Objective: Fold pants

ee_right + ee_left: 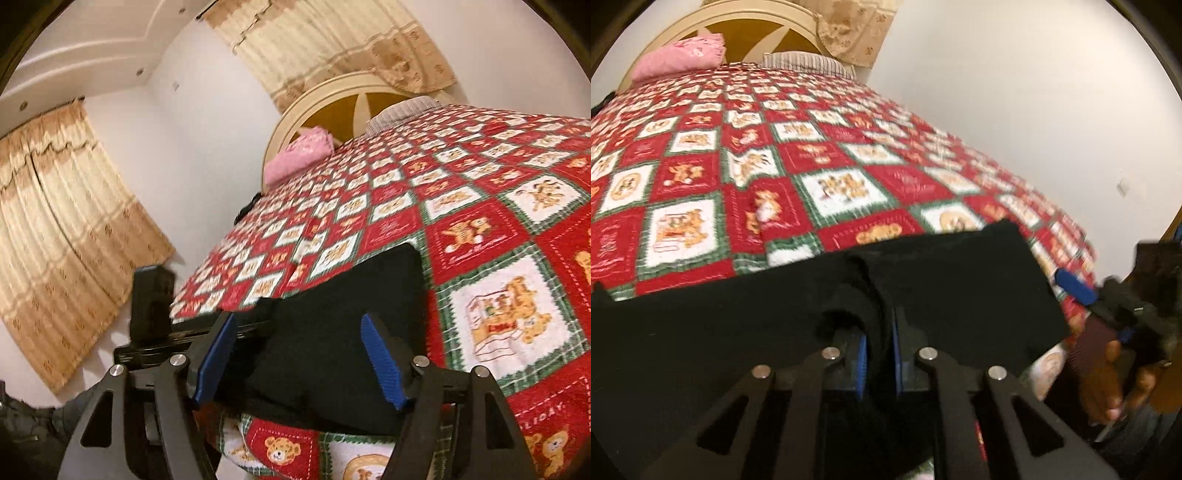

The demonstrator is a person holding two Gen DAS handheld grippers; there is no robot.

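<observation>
The black pants (945,280) lie on the near edge of a bed covered by a red, white and green bear-pattern quilt (775,173). My left gripper (879,354) is shut on a bunched fold of the pants between its blue pads. In the right wrist view the pants (332,317) lie between and beyond the fingers of my right gripper (299,354), which is open with its blue pads (380,358) spread wide over the cloth. The right gripper also shows at the right edge of the left wrist view (1075,286), held by a hand.
A pink pillow (679,59) and a striped pillow (809,62) lie at the cream headboard (314,99). Beige curtains (66,221) hang left of the bed. A white wall (1034,110) runs along the bed's right side. A black device (151,306) stands by the bed's left edge.
</observation>
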